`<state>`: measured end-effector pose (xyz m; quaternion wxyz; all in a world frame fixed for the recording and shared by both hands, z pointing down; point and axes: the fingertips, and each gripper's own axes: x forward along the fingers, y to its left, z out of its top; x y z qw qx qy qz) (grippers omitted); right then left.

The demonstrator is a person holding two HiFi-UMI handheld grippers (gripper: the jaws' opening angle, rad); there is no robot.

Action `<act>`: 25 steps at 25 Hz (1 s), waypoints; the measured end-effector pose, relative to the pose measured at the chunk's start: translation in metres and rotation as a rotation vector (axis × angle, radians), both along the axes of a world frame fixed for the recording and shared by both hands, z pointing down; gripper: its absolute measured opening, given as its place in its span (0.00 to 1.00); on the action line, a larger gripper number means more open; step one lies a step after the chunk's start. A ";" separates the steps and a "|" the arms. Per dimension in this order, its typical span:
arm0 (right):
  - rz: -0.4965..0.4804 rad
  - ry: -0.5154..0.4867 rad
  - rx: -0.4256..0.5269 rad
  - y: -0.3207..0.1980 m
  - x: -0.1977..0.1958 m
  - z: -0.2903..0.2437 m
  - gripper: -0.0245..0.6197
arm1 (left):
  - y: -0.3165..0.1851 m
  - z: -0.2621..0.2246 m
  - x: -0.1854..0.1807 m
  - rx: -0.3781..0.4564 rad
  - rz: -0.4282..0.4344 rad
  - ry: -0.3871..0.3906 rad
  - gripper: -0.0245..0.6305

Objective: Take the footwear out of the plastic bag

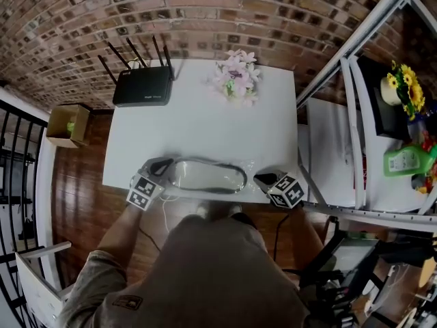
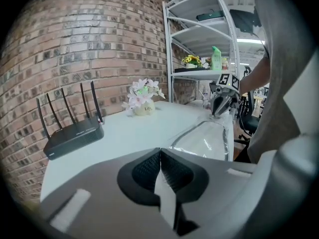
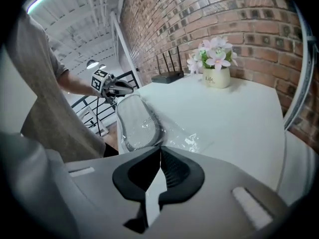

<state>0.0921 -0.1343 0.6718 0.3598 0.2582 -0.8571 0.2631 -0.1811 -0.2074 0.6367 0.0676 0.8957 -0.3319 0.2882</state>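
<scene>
A flat slipper (image 1: 205,176) with a dark rim lies inside a clear plastic bag (image 1: 247,169) at the front edge of the white table (image 1: 205,115). My left gripper (image 1: 162,167) is at the bag's left end, and its jaws (image 2: 160,156) are shut with the plastic running into them. My right gripper (image 1: 261,179) is at the bag's right end, shut (image 3: 160,156) on the crinkled plastic (image 3: 187,139) there. The slipper (image 3: 135,123) stretches between the two grippers, and each gripper view shows the other gripper beyond it.
A black router (image 1: 142,87) with antennas stands at the table's back left, and a pot of pale flowers (image 1: 235,77) at the back middle. A white shelf rack (image 1: 362,128) stands close on the right. A cardboard box (image 1: 67,125) sits on the floor at the left.
</scene>
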 end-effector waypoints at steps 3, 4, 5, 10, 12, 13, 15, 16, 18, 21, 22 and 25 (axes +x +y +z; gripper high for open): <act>0.004 -0.018 -0.037 0.000 -0.008 0.009 0.08 | 0.003 0.000 -0.001 0.003 -0.004 -0.001 0.04; 0.006 -0.029 -0.052 -0.001 -0.011 0.010 0.10 | 0.004 0.000 -0.002 0.002 -0.006 -0.002 0.04; 0.005 -0.036 -0.066 -0.001 -0.014 0.012 0.12 | 0.005 0.000 -0.002 0.001 -0.008 -0.003 0.04; -0.008 -0.087 -0.159 0.000 -0.026 0.016 0.22 | 0.006 0.003 -0.007 -0.014 -0.030 0.000 0.04; 0.005 -0.129 -0.221 0.003 -0.029 0.018 0.25 | 0.005 0.005 -0.010 -0.020 -0.043 0.004 0.04; 0.019 -0.142 -0.241 0.003 -0.029 0.018 0.25 | 0.005 0.005 -0.012 -0.022 -0.048 0.007 0.04; 0.063 -0.147 -0.259 0.000 -0.024 0.019 0.20 | 0.005 0.006 -0.013 -0.025 -0.054 0.009 0.04; 0.084 -0.143 -0.264 -0.001 -0.021 0.021 0.16 | 0.005 0.007 -0.014 -0.026 -0.055 0.010 0.04; 0.101 -0.131 -0.278 -0.001 -0.018 0.024 0.12 | 0.005 0.008 -0.015 -0.029 -0.055 0.010 0.04; 0.082 -0.126 -0.306 0.003 -0.022 0.027 0.15 | 0.006 0.011 -0.016 -0.036 -0.057 0.011 0.04; 0.081 -0.133 -0.317 0.004 -0.024 0.028 0.17 | 0.006 0.012 -0.015 -0.039 -0.057 0.010 0.04; 0.089 -0.177 -0.359 0.006 -0.031 0.029 0.20 | 0.006 0.013 -0.014 -0.045 -0.057 0.008 0.04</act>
